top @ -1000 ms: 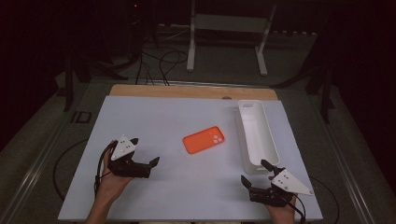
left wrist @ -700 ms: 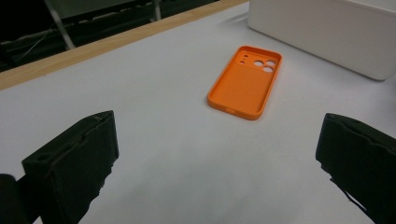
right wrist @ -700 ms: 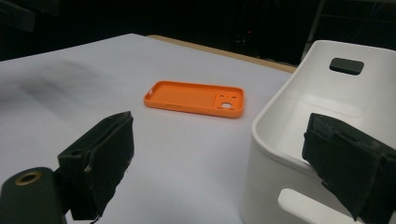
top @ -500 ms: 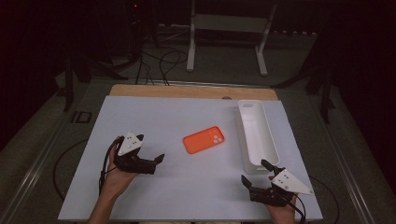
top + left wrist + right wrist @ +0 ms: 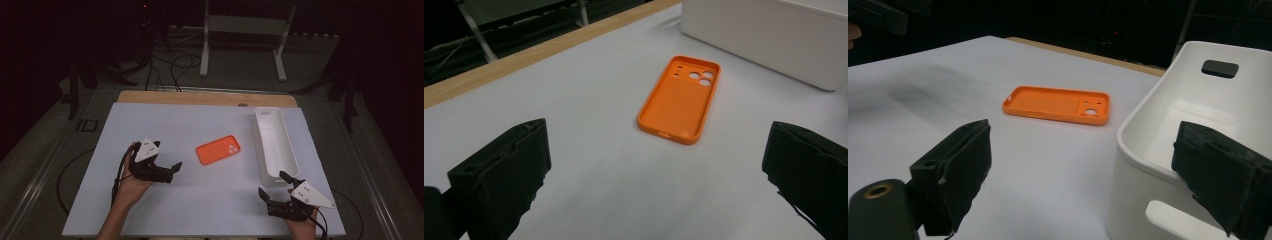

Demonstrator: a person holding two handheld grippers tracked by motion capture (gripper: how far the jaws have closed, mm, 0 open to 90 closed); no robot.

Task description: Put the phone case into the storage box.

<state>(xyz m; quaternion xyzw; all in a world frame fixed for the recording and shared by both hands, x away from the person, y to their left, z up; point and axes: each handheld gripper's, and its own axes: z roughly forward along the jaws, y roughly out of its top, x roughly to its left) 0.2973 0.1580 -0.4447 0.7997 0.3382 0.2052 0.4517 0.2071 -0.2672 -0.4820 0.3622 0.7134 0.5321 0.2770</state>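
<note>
We see a flat orange silicone phone case [image 5: 218, 149] lying open side up near the middle of the pale grey table top [image 5: 200, 210], its camera cut-outs at the end that points toward the long white plastic bin [image 5: 275, 145]. The case sits just beside the bin, apart from it, with a strip of bare table between them. Our left gripper [image 5: 167, 170] hovers to the left of the case, its jaws spread wide and holding nothing; in the left gripper view the case [image 5: 680, 99] lies ahead of the two black jaws, centred in the gap between them, untouched. Our right gripper [image 5: 272, 187] sits at the near right part of the table, just at the near end of the bin, its jaws likewise released and empty. In the right gripper view the bin's rounded near wall [image 5: 1143, 165] stands between the jaws, and the case [image 5: 1058, 105] lies farther off to the left
</note>
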